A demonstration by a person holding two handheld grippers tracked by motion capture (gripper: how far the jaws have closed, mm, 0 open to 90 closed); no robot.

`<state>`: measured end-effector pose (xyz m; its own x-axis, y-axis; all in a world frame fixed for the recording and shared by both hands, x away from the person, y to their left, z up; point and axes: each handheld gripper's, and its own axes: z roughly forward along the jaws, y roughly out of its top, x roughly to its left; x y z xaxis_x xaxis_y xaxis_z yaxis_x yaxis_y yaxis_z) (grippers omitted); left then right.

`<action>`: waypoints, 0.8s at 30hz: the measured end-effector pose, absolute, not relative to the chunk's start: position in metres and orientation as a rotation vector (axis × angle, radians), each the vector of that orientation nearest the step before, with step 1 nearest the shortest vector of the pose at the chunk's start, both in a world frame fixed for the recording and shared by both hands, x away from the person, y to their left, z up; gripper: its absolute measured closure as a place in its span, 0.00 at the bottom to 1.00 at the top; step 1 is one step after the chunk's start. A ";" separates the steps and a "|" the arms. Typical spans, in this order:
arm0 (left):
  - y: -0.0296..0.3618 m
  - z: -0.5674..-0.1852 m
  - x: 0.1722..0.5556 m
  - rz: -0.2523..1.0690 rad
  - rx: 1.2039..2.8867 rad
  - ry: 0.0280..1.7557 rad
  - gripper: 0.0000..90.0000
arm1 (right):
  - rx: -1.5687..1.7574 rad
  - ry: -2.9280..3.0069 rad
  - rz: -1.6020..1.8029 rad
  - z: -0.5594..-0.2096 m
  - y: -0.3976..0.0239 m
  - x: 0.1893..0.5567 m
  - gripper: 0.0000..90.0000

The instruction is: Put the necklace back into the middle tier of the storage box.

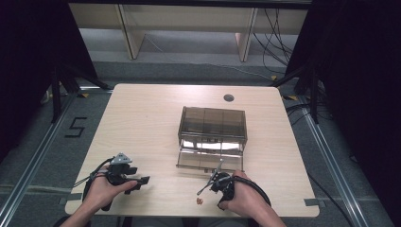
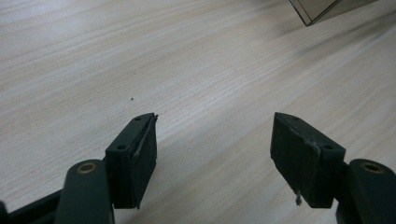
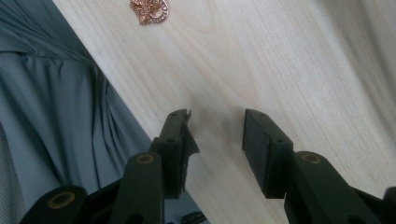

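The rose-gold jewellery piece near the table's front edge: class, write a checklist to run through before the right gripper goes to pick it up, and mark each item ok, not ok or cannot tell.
1. Right gripper jaws open with nothing between them: ok.
2. Jewellery piece lies free on the table, touching nothing else: ok.
3. Jaws lined up over the piece: not ok; in the right gripper view it sits ahead and off to one side.
4. Piece safely away from the table edge: not ok; it lies close to it.
5. Left gripper open and out of the way: ok.
6. Smoked plastic drawer box has a drawer pulled out: ok.
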<state>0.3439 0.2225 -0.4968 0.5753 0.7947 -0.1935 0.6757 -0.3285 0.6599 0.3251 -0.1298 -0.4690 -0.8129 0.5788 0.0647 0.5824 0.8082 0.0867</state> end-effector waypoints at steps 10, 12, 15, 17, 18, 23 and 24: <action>0.222 -0.497 0.343 0.218 2.101 1.165 0.35 | -0.885 -2.972 -0.167 -0.466 -0.118 0.326 0.68; 0.222 -0.497 0.343 0.213 2.102 1.161 0.35 | -0.878 -2.977 -0.165 -0.466 -0.116 0.326 0.69; 0.222 -0.497 0.343 0.214 2.101 1.160 0.35 | -0.820 -2.989 -0.180 -0.466 -0.112 0.328 0.69; 0.222 -0.497 0.344 0.221 2.101 1.169 0.35 | -0.801 -3.015 -0.174 -0.466 -0.110 0.329 0.69; 0.222 -0.496 0.343 0.213 2.102 1.158 0.35 | -0.799 -2.998 -0.184 -0.465 -0.106 0.329 0.69; 0.222 -0.497 0.344 0.222 2.102 1.166 0.35 | -0.773 -3.033 -0.168 -0.465 -0.100 0.331 0.70; 0.222 -0.497 0.344 0.223 2.102 1.167 0.35 | -0.806 -3.003 -0.180 -0.464 -0.097 0.329 0.70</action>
